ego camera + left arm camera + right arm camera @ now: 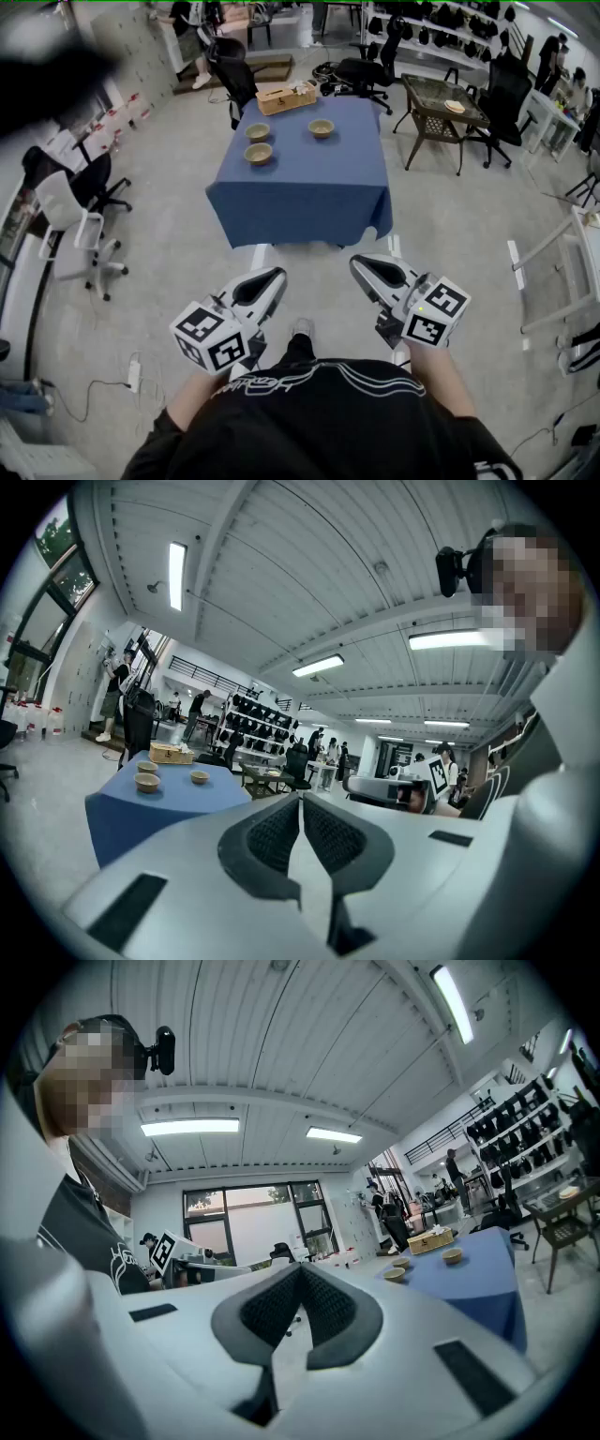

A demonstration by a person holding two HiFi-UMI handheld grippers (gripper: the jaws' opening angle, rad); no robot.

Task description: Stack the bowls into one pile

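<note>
While the left gripper [275, 277] & right gripper [361, 265] hang at the person's waist, each w/ jaws pressed together and nothing btwn, the task's things sit well ahead on the blue-clothed square table [300, 192]. Two small round tan bowls, near-left bowl [259, 154] & far-left bowl [258, 132], lie fwd of the left gripper. The matching right bowl [322, 128] lies fwd of the right gripper. Prob. an approach is needed first.

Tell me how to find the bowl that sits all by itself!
Find the table with the blue cloth in the middle of the room. At its far end, near the woven box, stand three tan bowls. The lone bowl is on the right, apart from the far left bowl and the near left bowl, which sit close together.
</note>
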